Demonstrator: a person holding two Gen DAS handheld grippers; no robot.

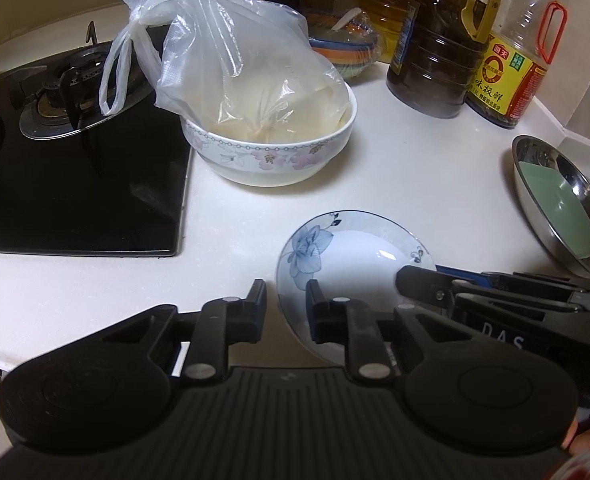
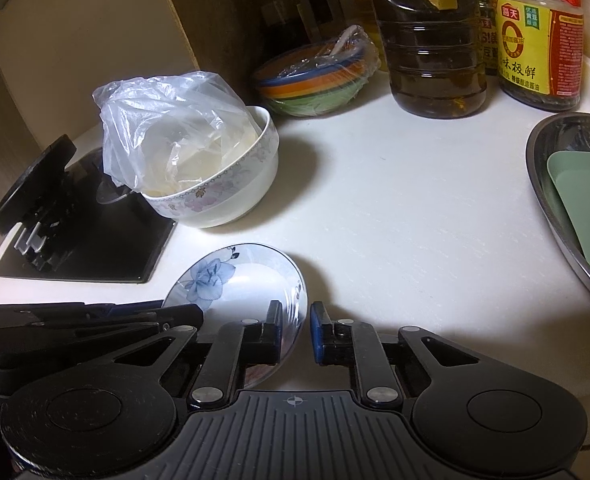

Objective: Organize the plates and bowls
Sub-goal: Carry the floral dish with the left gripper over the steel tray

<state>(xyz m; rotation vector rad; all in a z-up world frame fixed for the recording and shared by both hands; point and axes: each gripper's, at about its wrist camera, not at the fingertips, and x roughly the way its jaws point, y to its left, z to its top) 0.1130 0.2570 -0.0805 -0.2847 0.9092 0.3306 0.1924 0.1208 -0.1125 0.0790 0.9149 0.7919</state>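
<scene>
A small white plate with a blue flower (image 1: 355, 264) lies low over the white counter (image 1: 415, 184), near its front edge. My left gripper (image 1: 287, 304) is shut on the plate's left rim, one finger outside and one over the inside. From the other side, my right gripper (image 2: 297, 322) is shut on the right rim of the plate (image 2: 247, 280). Each gripper shows in the other's view at the plate's far side. Whether the plate is lifted I cannot tell. A large floral bowl (image 1: 271, 160) holding a clear plastic bag (image 1: 231, 68) stands behind.
A black gas stove (image 1: 75, 184) fills the left. A steel basin (image 1: 535, 200) with a green board inside sits at the right edge. Oil and sauce bottles (image 1: 435, 60) and wrapped striped bowls (image 2: 311, 84) line the back wall.
</scene>
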